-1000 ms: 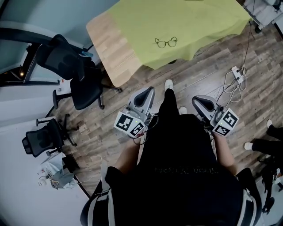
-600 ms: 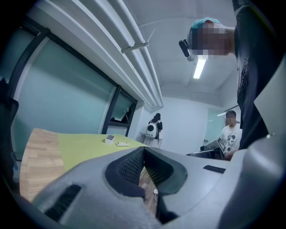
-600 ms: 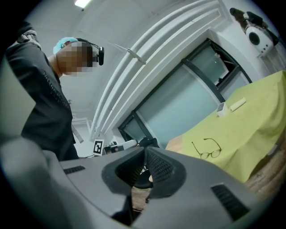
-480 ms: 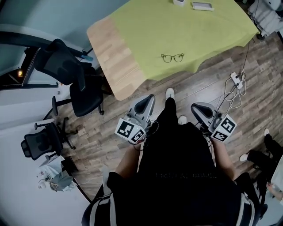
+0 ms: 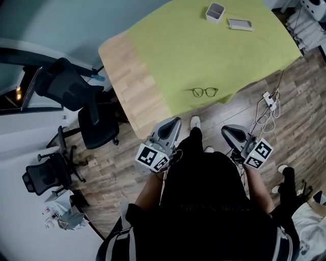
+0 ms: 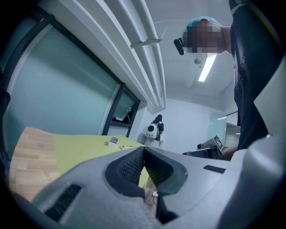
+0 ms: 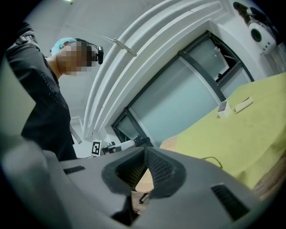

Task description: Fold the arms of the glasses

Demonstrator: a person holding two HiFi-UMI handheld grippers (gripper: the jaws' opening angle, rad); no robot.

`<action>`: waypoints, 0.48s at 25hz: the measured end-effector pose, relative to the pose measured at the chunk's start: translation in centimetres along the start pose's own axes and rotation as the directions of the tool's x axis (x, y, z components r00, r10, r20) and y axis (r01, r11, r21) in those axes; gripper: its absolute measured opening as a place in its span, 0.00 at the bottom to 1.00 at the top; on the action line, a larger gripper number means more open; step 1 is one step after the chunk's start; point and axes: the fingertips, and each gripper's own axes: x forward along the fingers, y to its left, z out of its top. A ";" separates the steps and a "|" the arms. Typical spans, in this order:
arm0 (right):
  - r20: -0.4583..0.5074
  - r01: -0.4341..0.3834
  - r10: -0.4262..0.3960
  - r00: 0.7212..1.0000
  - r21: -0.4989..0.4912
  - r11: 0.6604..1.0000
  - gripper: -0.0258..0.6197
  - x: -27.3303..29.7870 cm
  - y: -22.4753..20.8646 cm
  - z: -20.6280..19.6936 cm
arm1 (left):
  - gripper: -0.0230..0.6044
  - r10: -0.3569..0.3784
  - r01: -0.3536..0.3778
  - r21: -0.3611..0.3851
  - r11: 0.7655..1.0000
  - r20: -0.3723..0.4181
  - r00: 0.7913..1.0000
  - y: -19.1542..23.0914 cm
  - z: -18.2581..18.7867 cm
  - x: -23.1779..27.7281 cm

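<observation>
A wood-plank floor [image 5: 127, 153] is stretching across the room, with a pale blue wall running along the far side. A long table [image 5: 127, 71] is standing on it, its light wooden top showing bare at the left end. A yellow-green cloth [image 5: 204, 51] is covering the rest and hanging over the near edge. Two black office chairs [image 5: 76, 94] [image 5: 46, 173] are standing to the left of the table. A person in dark clothing [image 5: 204, 204] is standing just short of the table's near edge.

The left gripper [image 5: 169, 124] and the right gripper [image 5: 231, 131] are being held low, one at each side of the body and both pointing toward the table. In each gripper view the ribbed pads are meeting at their tips, so both pairs of jaws are closed and gripping nothing.

A white power strip with looped cables [image 5: 269, 99] is lying on the floor at the right. A small white box [image 5: 216, 12] and a flat white case [image 5: 239, 24] are sitting side by side on the far part of the cloth.

The glasses [image 5: 205, 92] are lying on the cloth near its front edge. They are ahead of both grippers, roughly between their lines and apart from both.
</observation>
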 end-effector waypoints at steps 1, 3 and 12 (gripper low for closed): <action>-0.002 0.006 -0.006 1.000 0.000 1.000 0.10 0.6 -0.4 0.4 | 0.06 -0.005 0.005 0.000 1.000 0.000 1.000 0.7 0.3 0.3; -0.008 0.019 -0.019 1.000 -0.003 1.000 0.10 1.7 -1.2 1.1 | 0.06 -0.017 0.017 0.006 1.000 -0.004 1.000 1.9 0.7 1.0; -0.030 0.068 -0.068 0.997 -0.007 0.998 0.10 4.3 -4.1 2.5 | 0.06 -0.088 0.088 0.026 0.996 -0.034 0.996 4.4 1.0 4.2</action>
